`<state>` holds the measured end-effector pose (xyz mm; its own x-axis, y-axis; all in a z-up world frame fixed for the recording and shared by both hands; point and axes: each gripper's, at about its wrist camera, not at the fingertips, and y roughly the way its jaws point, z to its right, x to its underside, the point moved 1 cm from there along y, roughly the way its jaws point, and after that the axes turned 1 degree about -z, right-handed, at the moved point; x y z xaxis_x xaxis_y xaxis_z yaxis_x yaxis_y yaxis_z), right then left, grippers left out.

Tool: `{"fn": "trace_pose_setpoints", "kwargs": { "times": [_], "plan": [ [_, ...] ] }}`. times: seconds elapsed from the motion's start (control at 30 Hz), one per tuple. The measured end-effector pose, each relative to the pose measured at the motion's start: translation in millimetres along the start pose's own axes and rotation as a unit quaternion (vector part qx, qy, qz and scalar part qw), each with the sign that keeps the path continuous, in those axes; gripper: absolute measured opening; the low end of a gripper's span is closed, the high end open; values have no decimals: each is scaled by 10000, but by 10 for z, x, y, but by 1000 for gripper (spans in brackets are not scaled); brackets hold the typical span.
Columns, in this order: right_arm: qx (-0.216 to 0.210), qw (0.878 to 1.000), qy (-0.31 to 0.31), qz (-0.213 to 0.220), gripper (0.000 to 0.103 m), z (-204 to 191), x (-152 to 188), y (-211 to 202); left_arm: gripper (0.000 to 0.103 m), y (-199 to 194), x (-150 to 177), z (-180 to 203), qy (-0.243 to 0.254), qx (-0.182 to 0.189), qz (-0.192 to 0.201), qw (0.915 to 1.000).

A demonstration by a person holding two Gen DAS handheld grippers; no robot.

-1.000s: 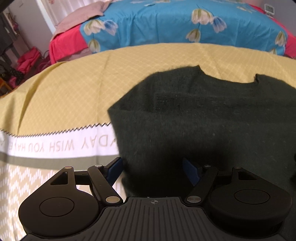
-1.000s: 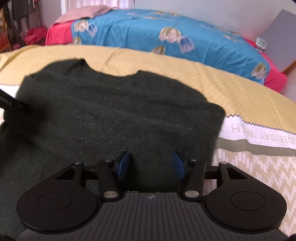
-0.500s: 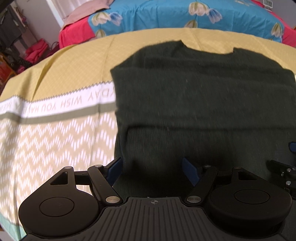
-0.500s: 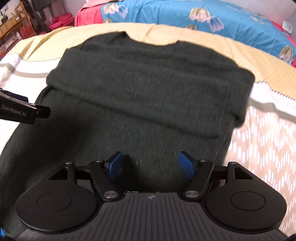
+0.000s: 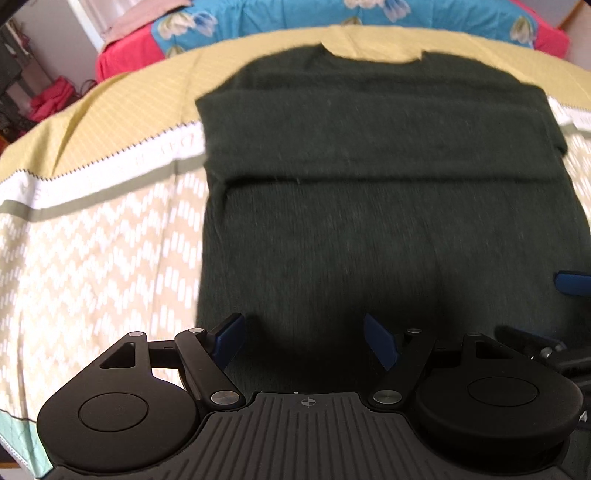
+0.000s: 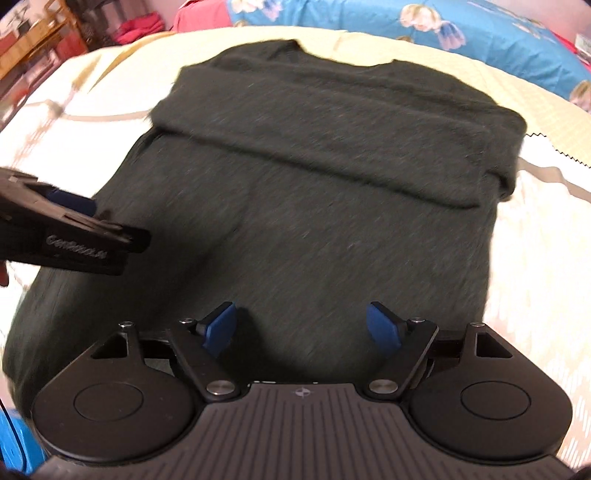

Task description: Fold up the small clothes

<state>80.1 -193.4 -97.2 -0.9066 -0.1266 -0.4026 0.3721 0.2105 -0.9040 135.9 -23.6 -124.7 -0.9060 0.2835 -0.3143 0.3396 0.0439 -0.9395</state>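
Sweater (image 5: 388,184), dark green and knitted, lay flat on the yellow patterned bedspread (image 5: 92,240), its neckline at the far edge and a doubled band of fabric folded across its upper part; the lower body stretched toward you. Your left gripper (image 5: 303,341) hovered over the sweater's near portion, close to its left edge, with the blue fingers (image 5: 229,341) spread apart and nothing held between them. Your right gripper (image 6: 301,328) stood over the near middle of the garment; its blue fingers (image 6: 382,326) had just been opening and stood wide, with only the knit lying beneath the gap and no fabric pinched. In the right wrist view your left gripper (image 6: 70,206) entered from the left edge above the sweater's left side. Beyond the bedspread lay a blue floral cover (image 5: 332,14) and a red sheet (image 5: 125,59). Both views were slightly blurred.
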Motion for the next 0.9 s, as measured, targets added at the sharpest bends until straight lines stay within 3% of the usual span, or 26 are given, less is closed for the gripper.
{"fn": "trace_pose_setpoints", "kwargs": {
  "times": [0.2, 0.3, 0.9],
  "plan": [
    [-295, 9984, -342, -343, 88, -247, 254, -109, 103, -44, 242, 57, 203, 42, -126, 9997],
    [-243, 9976, -553, -341, 89, -307, 380, -196, 103, -117, 374, 58, 241, 62, -122, 9996],
    [234, 9990, -21, -381, 92, -99, 1075, -600, 103, -322, 903, -227, 241, 27, -227, 9994]
  ]
}}
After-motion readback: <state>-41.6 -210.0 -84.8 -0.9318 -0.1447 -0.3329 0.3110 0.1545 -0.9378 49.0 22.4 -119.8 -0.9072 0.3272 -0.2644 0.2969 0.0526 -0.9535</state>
